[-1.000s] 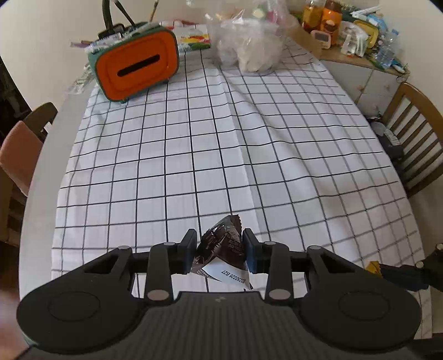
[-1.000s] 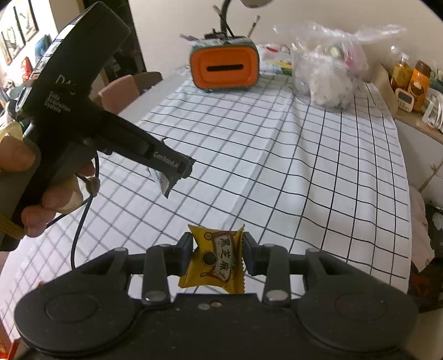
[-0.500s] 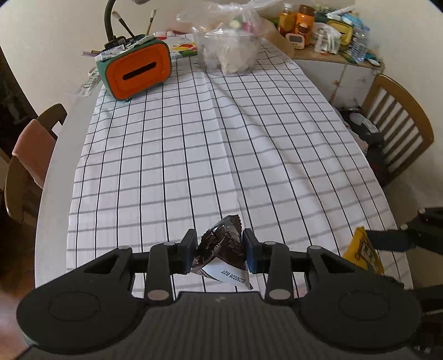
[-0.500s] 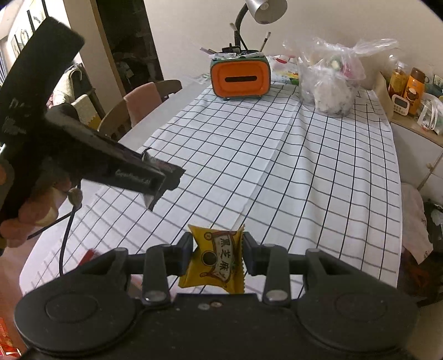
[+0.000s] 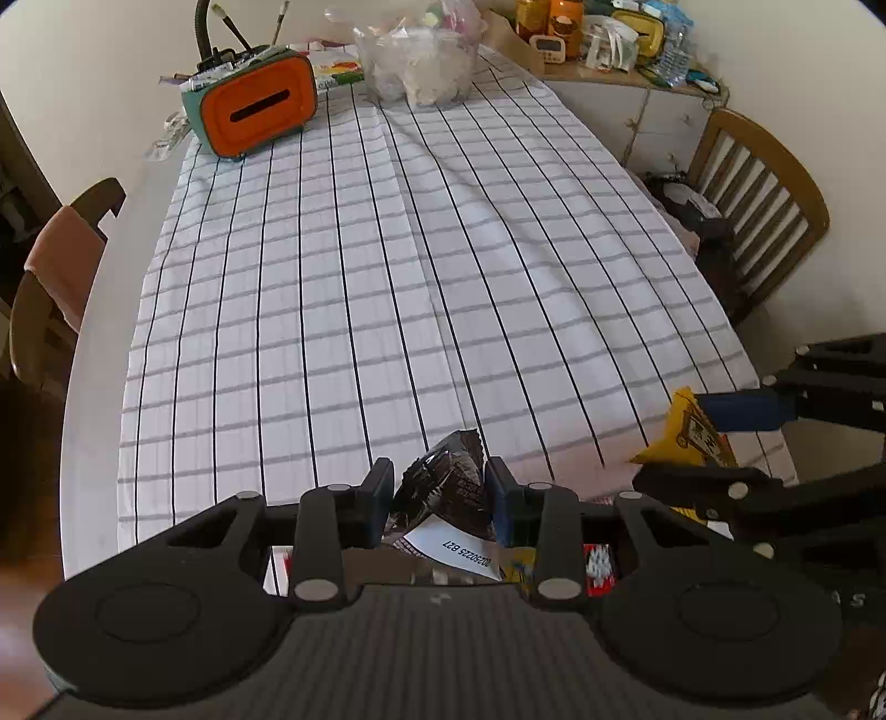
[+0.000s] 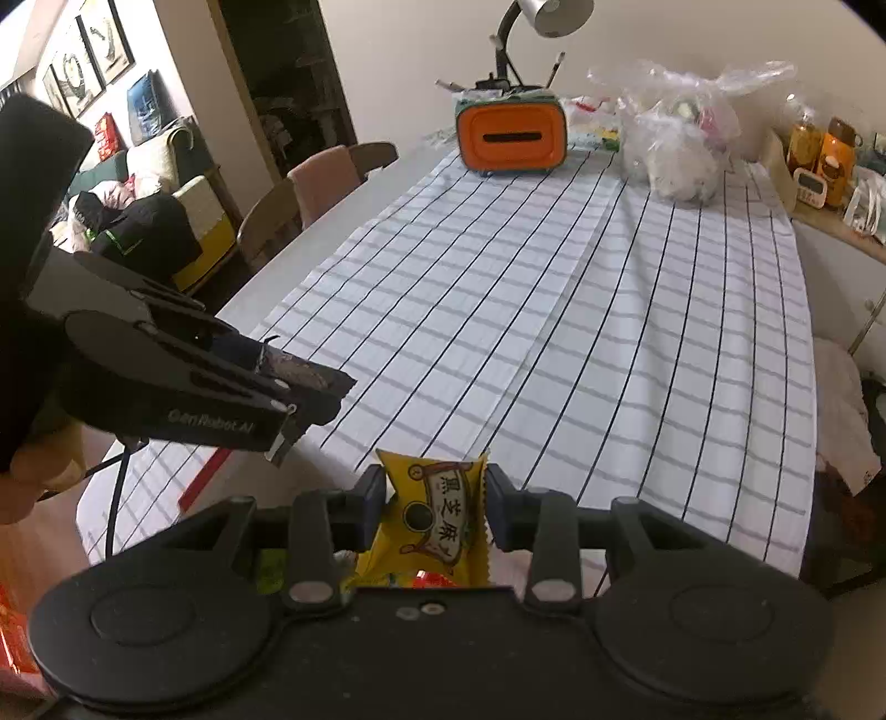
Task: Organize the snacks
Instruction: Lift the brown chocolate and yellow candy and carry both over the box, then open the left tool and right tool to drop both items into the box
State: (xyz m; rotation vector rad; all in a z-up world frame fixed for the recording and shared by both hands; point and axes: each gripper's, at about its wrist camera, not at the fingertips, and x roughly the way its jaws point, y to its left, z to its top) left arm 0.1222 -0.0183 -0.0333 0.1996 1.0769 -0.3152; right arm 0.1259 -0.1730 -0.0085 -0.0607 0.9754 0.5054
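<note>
Left to right: a chair w/ a pink cloth over its back stood at the tabletop's left edge, beside the white checked cloth covering the tabletop. At the far end sat an orange-and-teal box w/ a slot, a gooseneck lamp rising behind it, and just to its right a clear plastic bag of stuff. Near the front edge, the left gripper had its jaws clamped on a dark snack packet, held above the near end of the cloth; a white date label showed on the packet's lower part. Under that gripper, bits of red and yellow packaging showed, too hidden to name. Further right, the right gripper had its jaws clamped on a yellow snack packet w/ black characters printed on it, held over the near right corner of the cloth; in the left wrist view the same packet sat just right of the dark 1, the 2 apart. The person's left hand gripped the left tool's handle. On the far right stood a wooden slat-back chair and a cluttered side counter w/ jars and packets.
</note>
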